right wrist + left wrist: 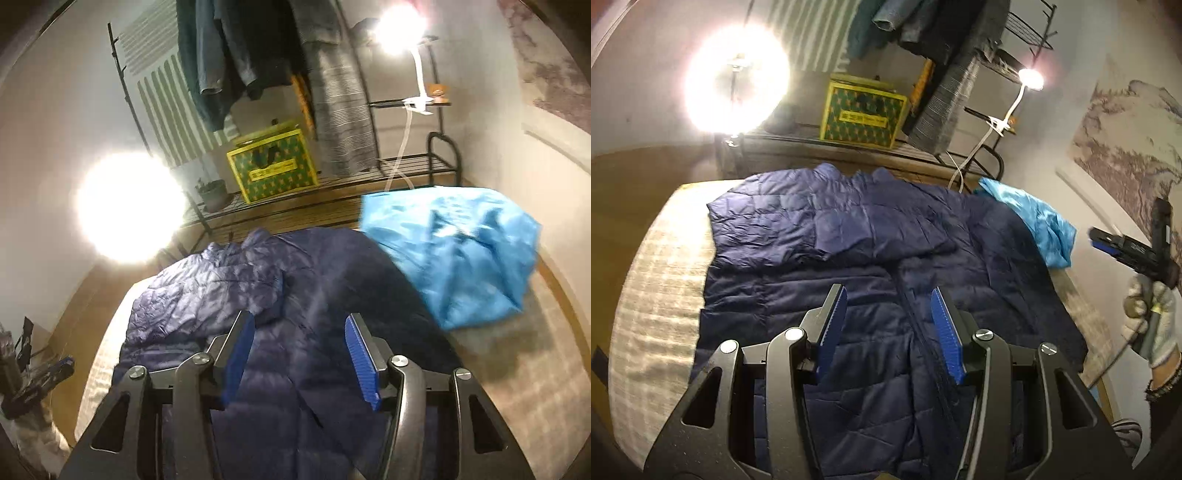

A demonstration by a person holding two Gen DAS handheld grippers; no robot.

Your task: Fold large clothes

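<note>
While both grippers, left gripper [888, 317] and right gripper [300, 345], hover spread apart and empty, the puffy navy jacket [871, 229] looks light, slippery (grab the hem, I'd guess)

Back on the metal rack [960, 155], a yellow-and-green patterned box [862, 112] sits under hanging dark clothes [229, 66] and a grey striped garment [341, 110], while a dark pot [214, 194] stands left of the box. Two lamps blaze: a big one [737, 79] left, a clip-on [1030, 79] right
</note>
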